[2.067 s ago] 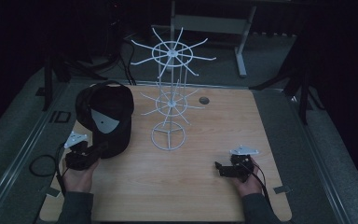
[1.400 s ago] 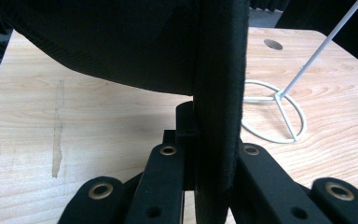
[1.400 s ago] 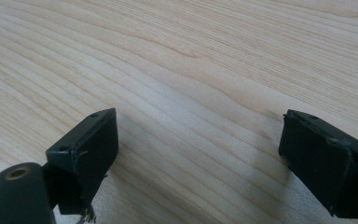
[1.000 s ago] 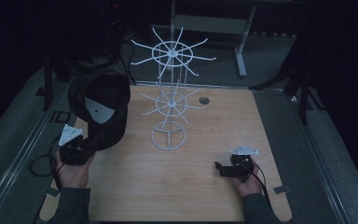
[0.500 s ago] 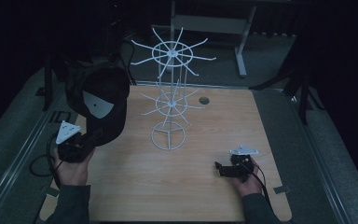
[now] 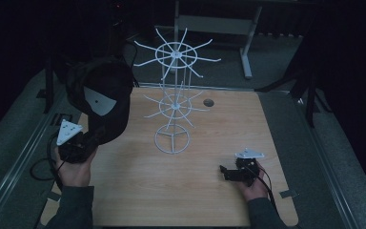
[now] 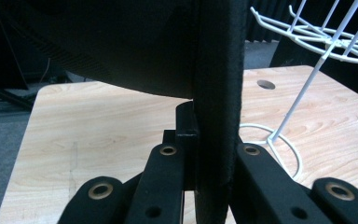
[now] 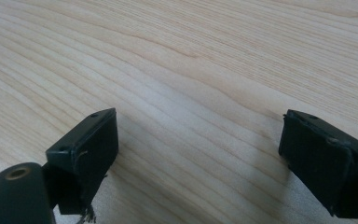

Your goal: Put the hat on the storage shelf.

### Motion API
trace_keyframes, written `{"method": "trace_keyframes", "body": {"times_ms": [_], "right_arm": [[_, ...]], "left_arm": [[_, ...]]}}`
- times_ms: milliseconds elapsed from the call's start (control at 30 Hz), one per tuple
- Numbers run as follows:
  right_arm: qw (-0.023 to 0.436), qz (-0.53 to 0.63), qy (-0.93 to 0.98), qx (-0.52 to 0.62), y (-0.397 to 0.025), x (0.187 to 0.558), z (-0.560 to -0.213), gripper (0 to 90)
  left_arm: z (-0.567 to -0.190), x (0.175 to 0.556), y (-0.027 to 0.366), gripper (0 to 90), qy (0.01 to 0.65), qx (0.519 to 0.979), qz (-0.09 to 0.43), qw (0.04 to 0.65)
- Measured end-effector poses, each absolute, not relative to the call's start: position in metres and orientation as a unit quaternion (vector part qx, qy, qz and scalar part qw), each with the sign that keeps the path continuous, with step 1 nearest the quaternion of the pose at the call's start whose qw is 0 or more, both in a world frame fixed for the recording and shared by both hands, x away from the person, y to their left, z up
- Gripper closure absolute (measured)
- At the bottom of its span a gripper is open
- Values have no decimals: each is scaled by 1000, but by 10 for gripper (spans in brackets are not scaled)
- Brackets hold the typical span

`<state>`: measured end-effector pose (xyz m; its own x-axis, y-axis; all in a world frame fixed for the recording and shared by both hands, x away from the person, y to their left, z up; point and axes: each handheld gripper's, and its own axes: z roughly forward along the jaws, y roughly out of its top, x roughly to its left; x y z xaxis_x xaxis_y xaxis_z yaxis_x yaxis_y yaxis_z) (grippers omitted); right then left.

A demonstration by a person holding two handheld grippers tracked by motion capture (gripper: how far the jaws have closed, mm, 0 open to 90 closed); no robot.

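Note:
A black cap (image 6: 100, 102) with a pale tag inside hangs lifted above the table's left side, its brim (image 7: 219, 93) pinched edge-on between my left gripper's (image 6: 83, 143) jaws. The left gripper (image 7: 212, 154) is shut on that brim. A white wire rack (image 6: 174, 95) with spoked hooks on two tiers stands at the table's middle, to the right of the cap; its ring base and pole (image 7: 303, 100) are close by in the left gripper view. My right gripper (image 6: 228, 172) rests low at the front right, open, with bare wood between its jaws (image 8: 198, 154).
The wooden table (image 6: 209, 191) has a round cable hole (image 6: 208, 102) behind the rack. Grey floor and metal rails flank the table. A desk frame (image 6: 248, 43) stands in the dark behind.
My left gripper has lifted the cap off the table and carried it up and slightly back. The right gripper has stayed where it was.

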<state>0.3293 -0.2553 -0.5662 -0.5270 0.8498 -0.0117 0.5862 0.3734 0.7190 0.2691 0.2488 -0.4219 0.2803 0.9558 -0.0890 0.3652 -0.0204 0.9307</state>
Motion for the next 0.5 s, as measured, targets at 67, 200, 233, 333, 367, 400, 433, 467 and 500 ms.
{"method": "trace_keyframes", "body": {"times_ms": [67,200,233,333,367,400,433,467,500], "right_arm": [[195,339,806,445,-255,329,-566,117],[195,339,806,445,-255,329,-566,117],[194,338,806,446,-255,329,-566,117],[195,339,806,445,-255,329,-566,117],[194,339,805,446,-255,329,-566,117],[195,339,806,446,-255,329,-566,116],[195,339,805,446,-255,329,-566,117],[195,339,805,446,-255,329,-566,117],[195,339,805,446,-255,329,-566,117]], "left_arm": [[-420,269,248,865,510,643,313,478],[-417,270,246,866,507,644,318,477],[-416,270,245,865,505,644,320,477],[-414,270,244,866,502,644,324,478],[-413,270,244,866,500,645,326,477],[-412,270,243,866,498,646,327,477],[-412,269,243,865,497,646,329,477],[-412,269,243,866,497,646,329,477],[-411,269,242,866,493,648,332,476]]}}
